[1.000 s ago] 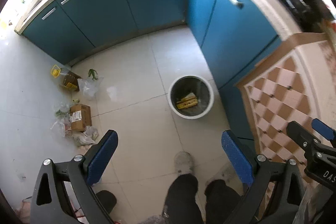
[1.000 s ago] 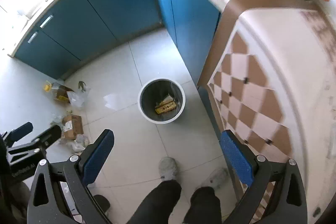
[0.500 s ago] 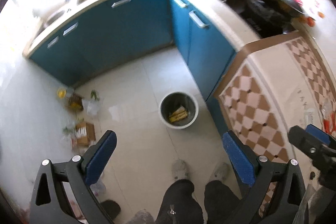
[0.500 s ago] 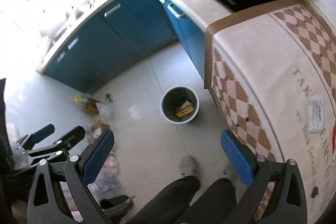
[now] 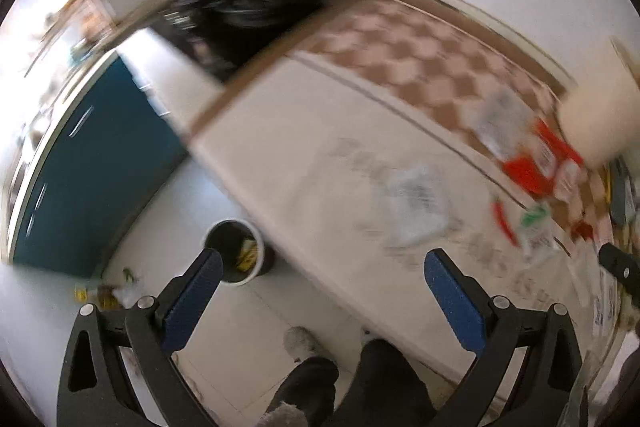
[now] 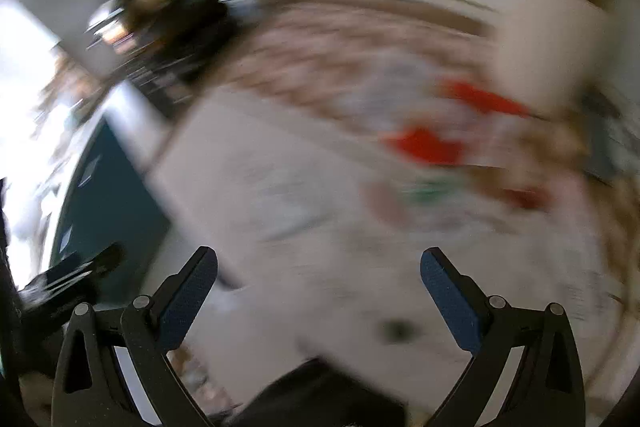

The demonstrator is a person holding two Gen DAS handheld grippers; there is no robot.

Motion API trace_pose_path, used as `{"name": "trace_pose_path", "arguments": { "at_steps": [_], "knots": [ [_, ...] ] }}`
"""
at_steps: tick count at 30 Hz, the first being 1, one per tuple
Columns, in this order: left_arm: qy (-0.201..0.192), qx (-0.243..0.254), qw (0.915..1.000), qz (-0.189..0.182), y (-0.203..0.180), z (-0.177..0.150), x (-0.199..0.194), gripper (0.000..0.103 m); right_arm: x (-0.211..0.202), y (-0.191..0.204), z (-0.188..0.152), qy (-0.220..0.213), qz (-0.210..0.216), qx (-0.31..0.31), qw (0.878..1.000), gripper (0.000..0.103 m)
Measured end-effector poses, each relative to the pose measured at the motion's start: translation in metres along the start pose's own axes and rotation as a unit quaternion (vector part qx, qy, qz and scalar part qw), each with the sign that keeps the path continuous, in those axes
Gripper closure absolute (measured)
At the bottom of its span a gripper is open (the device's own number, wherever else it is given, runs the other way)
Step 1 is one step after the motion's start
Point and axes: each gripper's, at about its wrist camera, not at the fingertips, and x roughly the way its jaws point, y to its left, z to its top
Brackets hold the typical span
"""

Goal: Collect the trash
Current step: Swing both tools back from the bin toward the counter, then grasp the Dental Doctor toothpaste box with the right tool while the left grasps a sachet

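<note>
Both views are blurred by motion. My left gripper [image 5: 323, 267] is open and empty above the edge of the table [image 5: 320, 163]. A grey trash bin [image 5: 236, 253] with yellow scraps inside stands on the floor below, beside the table. On the table lie a clear plastic wrapper [image 5: 416, 205], red packaging [image 5: 536, 163] and a green-and-white wrapper [image 5: 534, 223]. My right gripper [image 6: 318, 265] is open and empty over the same table; red packaging [image 6: 428, 145] shows as a smear ahead of it.
Blue cabinets [image 5: 92, 163] line the left. A black stove area [image 5: 240, 7] lies beyond the table. Loose trash [image 5: 108, 295] lies on the floor at the left. A white roll [image 5: 596, 123] stands at the table's right. My legs [image 5: 352, 383] are below.
Both grippers have swung up and to the right, from looking down at the floor and bin to looking across the tabletop. Both stay open and empty.
</note>
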Motion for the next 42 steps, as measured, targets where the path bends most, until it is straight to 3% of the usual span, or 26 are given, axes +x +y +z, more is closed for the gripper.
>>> {"name": "trace_pose_path", "arguments": {
  "at_steps": [5, 7, 10, 16, 18, 20, 24, 27, 30, 32, 33, 35, 37, 39, 42],
  "knots": [
    [0.055, 0.043, 0.9976, -0.004, -0.071, 0.005, 0.048, 0.0, 0.009, -0.145, 0.004, 0.023, -0.112, 0.102, 0.988, 0.001],
    [0.078, 0.034, 0.9964, -0.001, -0.076, 0.004, 0.065, 0.0, 0.014, -0.191, -0.003, 0.032, -0.141, 0.127, 0.981, 0.002],
    [0.109, 0.014, 0.9939, 0.003, -0.077, 0.004, 0.089, 0.0, 0.032, -0.236, -0.014, 0.055, -0.154, 0.152, 0.975, 0.014],
    [0.123, 0.018, 0.9922, -0.002, -0.095, 0.007, 0.102, 0.0, 0.073, -0.259, -0.02, 0.094, -0.121, 0.147, 0.977, 0.02],
    [0.119, 0.029, 0.9924, -0.018, -0.112, 0.01, 0.098, 0.001, 0.08, -0.258, -0.017, 0.095, -0.114, 0.139, 0.979, 0.037],
    [0.112, 0.042, 0.9921, -0.037, -0.128, 0.012, 0.093, 0.001, 0.081, -0.258, -0.015, 0.091, -0.104, 0.142, 0.98, 0.042],
    [0.102, 0.102, 0.9865, -0.078, -0.174, 0.018, 0.089, 0.001, 0.082, -0.253, -0.017, 0.101, -0.044, 0.147, 0.983, 0.049],
    [0.097, 0.16, 0.9775, -0.097, -0.207, 0.021, 0.096, 0.003, 0.079, -0.254, -0.017, 0.096, -0.048, 0.151, 0.983, 0.049],
    [0.104, 0.21, 0.9674, -0.096, -0.23, 0.02, 0.11, 0.024, 0.077, -0.263, -0.02, 0.093, -0.049, 0.167, 0.98, 0.048],
    [0.118, 0.226, 0.9623, -0.095, -0.239, 0.019, 0.12, 0.031, 0.075, -0.271, -0.026, 0.091, -0.051, 0.171, 0.98, 0.048],
    [0.123, 0.229, 0.961, -0.095, -0.241, 0.017, 0.123, 0.044, 0.074, -0.275, -0.026, 0.09, -0.052, 0.174, 0.979, 0.048],
    [0.117, 0.228, 0.9617, -0.098, -0.241, 0.015, 0.12, 0.057, 0.079, -0.266, -0.027, 0.091, -0.054, 0.177, 0.978, 0.048],
    [0.105, 0.231, 0.9632, -0.088, -0.238, 0.013, 0.116, 0.08, 0.079, -0.263, -0.028, 0.088, -0.055, 0.181, 0.978, 0.048],
    [0.105, 0.23, 0.9631, -0.092, -0.232, 0.014, 0.11, 0.089, 0.077, -0.261, -0.03, 0.083, -0.055, 0.186, 0.978, 0.048],
    [0.089, 0.233, 0.9653, -0.079, -0.224, 0.014, 0.097, 0.09, 0.069, -0.264, -0.031, 0.072, -0.055, 0.194, 0.977, 0.049]
  ]
}}
